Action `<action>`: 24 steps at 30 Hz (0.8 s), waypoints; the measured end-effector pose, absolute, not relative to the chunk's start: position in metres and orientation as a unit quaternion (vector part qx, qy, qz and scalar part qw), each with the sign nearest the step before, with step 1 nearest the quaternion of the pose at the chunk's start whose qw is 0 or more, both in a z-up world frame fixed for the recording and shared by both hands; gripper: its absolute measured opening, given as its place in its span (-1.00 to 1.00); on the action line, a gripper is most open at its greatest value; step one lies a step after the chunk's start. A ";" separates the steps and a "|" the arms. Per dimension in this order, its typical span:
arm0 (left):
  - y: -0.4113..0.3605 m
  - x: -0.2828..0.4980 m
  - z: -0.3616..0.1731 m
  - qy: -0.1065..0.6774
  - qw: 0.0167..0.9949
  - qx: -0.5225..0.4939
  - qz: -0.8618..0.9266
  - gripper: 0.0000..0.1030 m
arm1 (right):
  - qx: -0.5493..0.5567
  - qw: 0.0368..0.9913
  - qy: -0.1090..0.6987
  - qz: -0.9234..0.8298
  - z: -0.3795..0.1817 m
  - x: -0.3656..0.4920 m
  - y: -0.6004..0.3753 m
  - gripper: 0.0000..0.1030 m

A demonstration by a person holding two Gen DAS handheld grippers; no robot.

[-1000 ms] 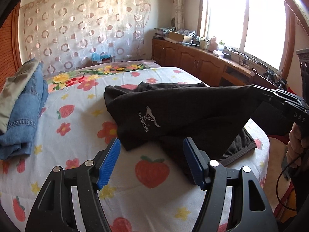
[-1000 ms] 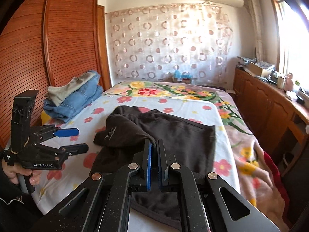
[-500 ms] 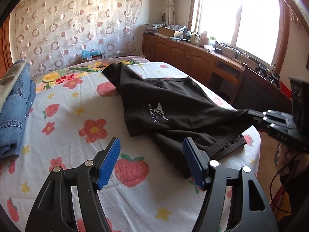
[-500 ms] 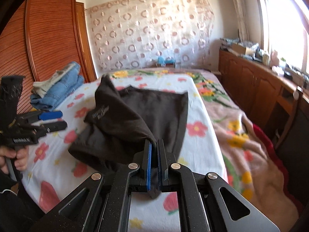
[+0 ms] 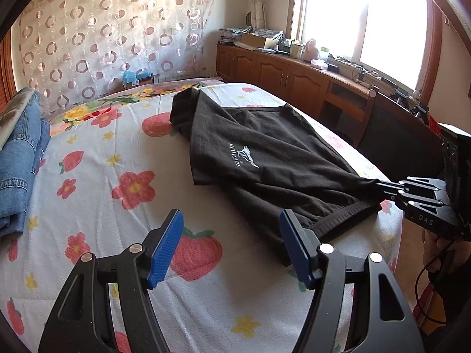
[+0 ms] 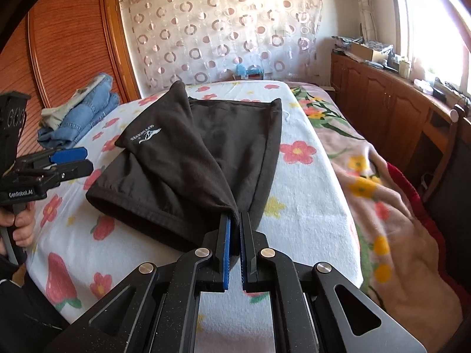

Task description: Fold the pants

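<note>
Black pants (image 5: 265,158) with a white logo lie on the flowered bedspread (image 5: 117,200), one leg folded over the other. They also show in the right wrist view (image 6: 188,158). My right gripper (image 6: 234,220) is shut on a corner of the pants at the near end, pulling the cloth taut; it also shows in the left wrist view (image 5: 382,188). My left gripper (image 5: 231,235) is open and empty, just above the bed by the pants' waistband edge. It also shows at the left of the right wrist view (image 6: 73,161).
A stack of folded jeans (image 5: 20,158) lies at the bed's left side, by a wooden wardrobe (image 6: 67,38). Wooden cabinets (image 5: 279,70) with clutter run under the window at the right. A pink blanket (image 6: 382,194) hangs off the bed's right edge.
My right gripper has pulled the pants corner back and down, stretching the folded leg out flat along the bed. My left gripper has stayed open and shifted closer to the waistband.
</note>
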State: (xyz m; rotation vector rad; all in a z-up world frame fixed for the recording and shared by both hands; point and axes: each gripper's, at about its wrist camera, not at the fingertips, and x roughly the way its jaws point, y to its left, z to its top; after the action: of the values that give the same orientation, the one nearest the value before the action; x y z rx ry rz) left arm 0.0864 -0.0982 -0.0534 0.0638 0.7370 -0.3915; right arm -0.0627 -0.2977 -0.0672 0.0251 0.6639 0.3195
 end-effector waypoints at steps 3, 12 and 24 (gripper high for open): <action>-0.097 0.087 -0.052 0.354 0.916 0.029 -0.188 0.33 | 0.018 0.931 0.329 0.156 -0.073 -0.062 -0.299 -0.91; -0.081 0.087 -0.041 0.335 0.927 0.024 -0.167 0.33 | 0.032 0.936 0.319 0.148 -0.067 -0.069 -0.308 -0.61; -0.053 0.090 -0.022 0.311 0.940 0.018 -0.139 0.33 | 0.003 0.938 0.279 0.205 -0.039 -0.043 -0.269 -0.14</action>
State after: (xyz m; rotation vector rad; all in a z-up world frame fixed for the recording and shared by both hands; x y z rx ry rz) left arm 0.0902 -0.0533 -0.0223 0.0359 0.6356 -0.2833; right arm -0.0428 -0.2691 -0.0389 0.0067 0.5702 0.4181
